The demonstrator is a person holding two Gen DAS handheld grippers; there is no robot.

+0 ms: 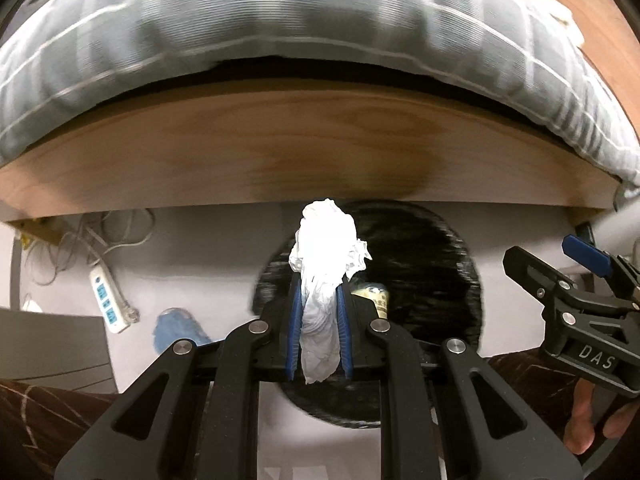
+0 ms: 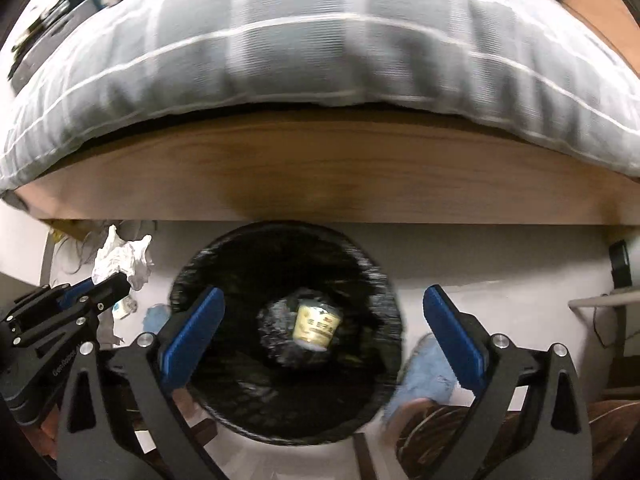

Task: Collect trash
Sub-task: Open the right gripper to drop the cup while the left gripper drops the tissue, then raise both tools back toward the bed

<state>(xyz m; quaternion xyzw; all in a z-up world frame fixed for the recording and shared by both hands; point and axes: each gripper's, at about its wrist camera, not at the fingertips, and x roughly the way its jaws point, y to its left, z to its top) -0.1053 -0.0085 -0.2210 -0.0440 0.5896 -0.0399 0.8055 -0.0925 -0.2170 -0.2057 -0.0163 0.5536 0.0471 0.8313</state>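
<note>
My left gripper (image 1: 319, 294) is shut on a crumpled white tissue (image 1: 326, 248), which sticks up past the blue pads and hangs over the left part of a round bin lined with a black bag (image 1: 432, 264). In the right wrist view that tissue (image 2: 120, 258) shows at the left, beside the bin (image 2: 372, 280). My right gripper (image 2: 324, 304) hangs open above the bin's mouth with nothing between its fingers. A pale paper cup (image 2: 316, 324) lies at the bottom of the bin; a bit of this cup (image 1: 378, 298) also peeks out beside the left gripper's fingers.
A wooden bed frame (image 1: 304, 156) with a grey checked duvet (image 1: 280, 20) runs just behind the bin. A white power strip (image 1: 106, 298) with cables lies on the pale floor at left. Blue slippers (image 1: 176, 330) and the person's patterned trouser legs (image 2: 440, 436) are near the bin.
</note>
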